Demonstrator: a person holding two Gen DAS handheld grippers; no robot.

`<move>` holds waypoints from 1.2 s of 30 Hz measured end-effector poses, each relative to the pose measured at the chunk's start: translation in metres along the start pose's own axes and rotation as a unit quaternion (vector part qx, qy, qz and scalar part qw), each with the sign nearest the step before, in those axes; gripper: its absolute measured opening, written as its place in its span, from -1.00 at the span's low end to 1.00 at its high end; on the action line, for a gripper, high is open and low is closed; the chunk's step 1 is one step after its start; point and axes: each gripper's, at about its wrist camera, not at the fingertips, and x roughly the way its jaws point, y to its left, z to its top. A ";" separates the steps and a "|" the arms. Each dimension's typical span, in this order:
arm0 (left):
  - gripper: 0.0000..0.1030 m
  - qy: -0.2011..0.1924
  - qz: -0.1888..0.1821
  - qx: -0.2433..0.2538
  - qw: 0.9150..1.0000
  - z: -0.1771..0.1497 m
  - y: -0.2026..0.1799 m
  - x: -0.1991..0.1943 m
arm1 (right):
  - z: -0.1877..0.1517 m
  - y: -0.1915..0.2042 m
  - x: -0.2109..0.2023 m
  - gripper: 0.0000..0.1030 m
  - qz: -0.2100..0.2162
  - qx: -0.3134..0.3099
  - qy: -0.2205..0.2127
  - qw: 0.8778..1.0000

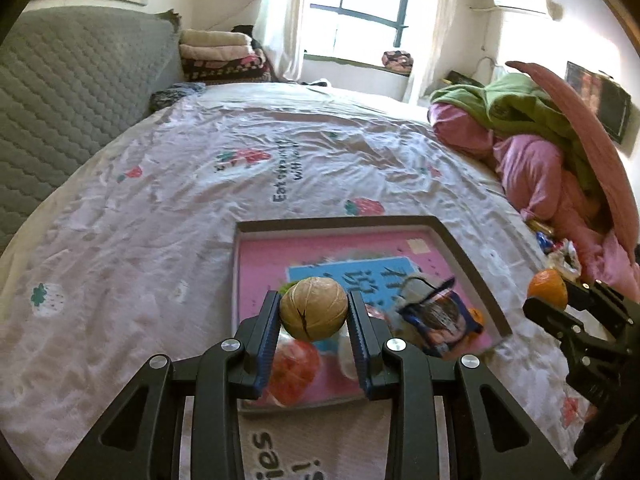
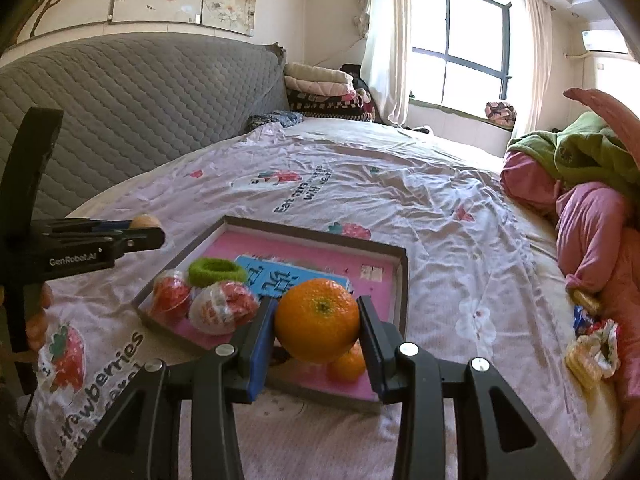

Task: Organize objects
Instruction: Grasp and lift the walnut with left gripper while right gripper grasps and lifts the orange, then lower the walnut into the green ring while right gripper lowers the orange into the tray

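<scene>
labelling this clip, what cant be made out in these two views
- Left wrist view: the tray near corner and wrapped snacks, hidden behind the left hand-held gripper and its walnut.
- Right wrist view: the small orange, half hidden behind the right hand-held gripper and its orange.
- Blue box print: blurred.

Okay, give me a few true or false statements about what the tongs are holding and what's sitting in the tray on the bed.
1. The left tongs grip a walnut. True.
2. The right tongs are empty. False: they grip an orange.
3. A green hair tie lies in the tray. True.
4. The tray sits on a wooden table. False: it sits on the bed sheet.
5. A smaller orange lies in the tray. True.
</scene>
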 end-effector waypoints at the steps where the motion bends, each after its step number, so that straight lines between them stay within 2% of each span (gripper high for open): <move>1: -0.35 0.000 0.003 -0.002 1.000 0.001 0.003 0.002 | 0.001 -0.001 0.002 -0.21 -0.002 -0.001 -0.001 1.000; 9: -0.35 0.016 0.013 -0.010 1.000 -0.005 0.017 0.021 | -0.004 -0.005 0.024 -0.21 0.002 -0.002 0.014 1.000; 17: -0.35 0.036 0.011 0.005 0.999 -0.018 0.004 0.044 | -0.017 -0.009 0.039 -0.21 0.007 0.005 0.036 0.999; 36: -0.35 0.062 0.018 0.018 0.998 -0.007 -0.003 0.098 | -0.028 0.001 0.070 -0.21 0.012 -0.018 0.029 0.999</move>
